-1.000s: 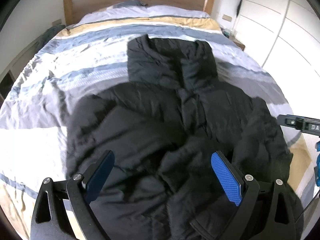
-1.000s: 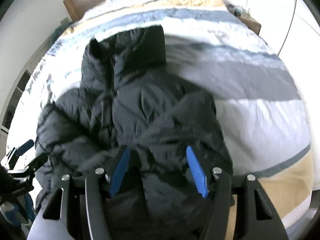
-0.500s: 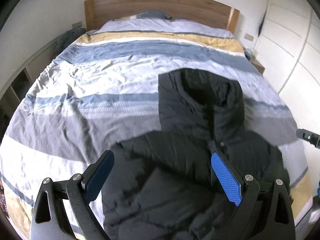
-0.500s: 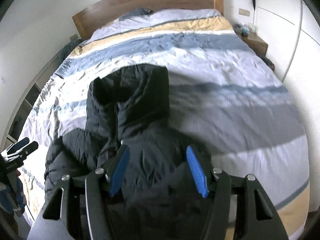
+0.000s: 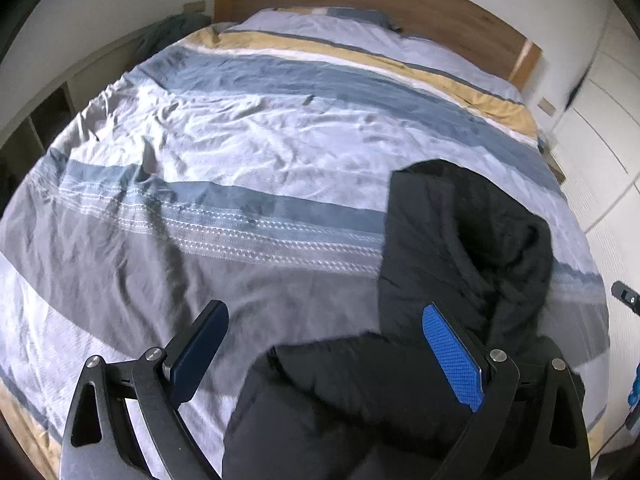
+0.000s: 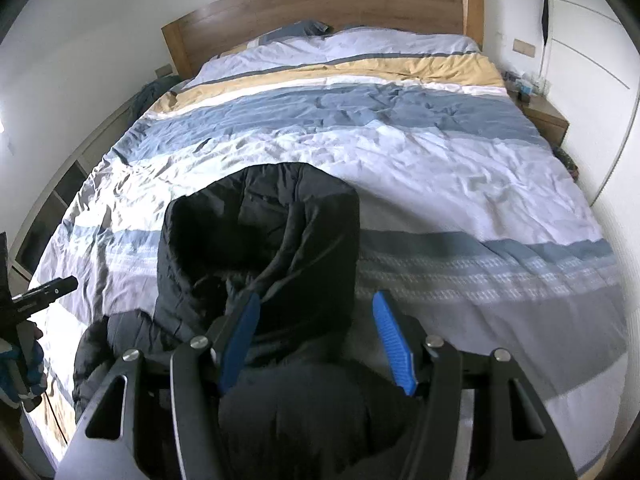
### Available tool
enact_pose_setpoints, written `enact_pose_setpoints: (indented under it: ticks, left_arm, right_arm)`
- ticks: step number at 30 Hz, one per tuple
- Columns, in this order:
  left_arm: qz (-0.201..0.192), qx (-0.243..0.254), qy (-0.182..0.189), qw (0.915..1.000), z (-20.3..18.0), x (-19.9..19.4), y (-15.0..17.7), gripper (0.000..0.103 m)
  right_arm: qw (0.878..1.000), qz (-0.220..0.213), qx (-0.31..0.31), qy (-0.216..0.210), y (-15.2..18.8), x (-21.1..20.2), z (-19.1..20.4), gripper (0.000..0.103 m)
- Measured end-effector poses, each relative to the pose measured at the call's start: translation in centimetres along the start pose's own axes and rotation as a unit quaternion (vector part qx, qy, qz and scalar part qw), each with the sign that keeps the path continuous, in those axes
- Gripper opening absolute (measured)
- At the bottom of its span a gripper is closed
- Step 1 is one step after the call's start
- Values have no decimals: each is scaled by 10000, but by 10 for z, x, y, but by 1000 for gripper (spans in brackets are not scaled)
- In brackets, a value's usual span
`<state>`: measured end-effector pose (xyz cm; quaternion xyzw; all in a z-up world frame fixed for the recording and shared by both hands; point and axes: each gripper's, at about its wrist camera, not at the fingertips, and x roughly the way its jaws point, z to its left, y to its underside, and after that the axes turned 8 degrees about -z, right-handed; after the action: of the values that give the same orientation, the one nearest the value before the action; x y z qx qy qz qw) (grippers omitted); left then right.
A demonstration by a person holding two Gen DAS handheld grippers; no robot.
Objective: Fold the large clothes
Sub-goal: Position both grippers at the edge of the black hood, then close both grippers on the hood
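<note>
A black puffer jacket with a hood lies on the striped duvet near the foot of the bed; it also shows in the right wrist view, hood toward the headboard. My left gripper is open and empty, held above the jacket's near left shoulder. My right gripper is open and empty, above the jacket's body just below the hood. The jacket's lower part is hidden under both grippers.
The striped duvet covers a wide bed with a wooden headboard. White wardrobe doors stand on the right, a nightstand beside them. Open shelves line the left wall.
Both grippers have pulled back toward the foot of the bed and tilted up. The jacket now fills less of each view. The left view has swung left. Both stayed open.
</note>
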<state>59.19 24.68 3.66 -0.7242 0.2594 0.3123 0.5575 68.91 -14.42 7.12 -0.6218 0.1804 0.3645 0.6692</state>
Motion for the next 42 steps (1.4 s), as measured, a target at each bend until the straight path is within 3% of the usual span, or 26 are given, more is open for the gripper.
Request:
enact_pose_setpoints:
  ticks: [3,8,13,23,27,29,30,31,32,33,37,42]
  left_arm:
    - [30,-216,89,9997,12,22,-9,97]
    - [49,-701,563,9959,24,61,-28,97]
    - [88,-880,1009,9910,13,98,-46,97]
    - [361,-872,1229,9879,-34,169,-54,97]
    - [488,-1044,1092,9873,-45,194,-56,96]
    - [623,-1136,1040,9861,-50,205,-54,89]
    - [726,-1198,1051,9845,-52,210,-52,75]
    - [816,-1229,1084,9831,-54,214,-50,51]
    - [921,-1236,1162,9812,-58,218,-47,36]
    - [967,-1182,1159,9814,-63,218,-45,18]
    - [638,-884,1040,9886,-72,193,-45,10]
    - [254,-840,1233,9885,-74,141,-43,9]
  right_arm:
    - [9999,23,119,-99,-10,27,-8,58]
    - [9982,-19,494,-345,-22,65,-26,58]
    - [9953,-37,770,-579,-30,101,-43,58]
    - [9862,191,1344,-949,-30,178,-70,58]
    - [9853,224,1284,-1102,-34,196,-63,58]
    - [9870,349,1208,-1003,-36,205,-57,57]
    - [9872,380,1198,-982,-37,208,-56,56]
    - [9879,400,1160,-948,-38,209,-54,40]
    - [9885,432,1130,-906,-39,209,-53,23]
    - [9898,473,1075,-809,-40,208,-51,19]
    - [9918,487,930,-725,-45,185,-47,11]
    - [9937,430,710,-755,-45,132,-37,10]
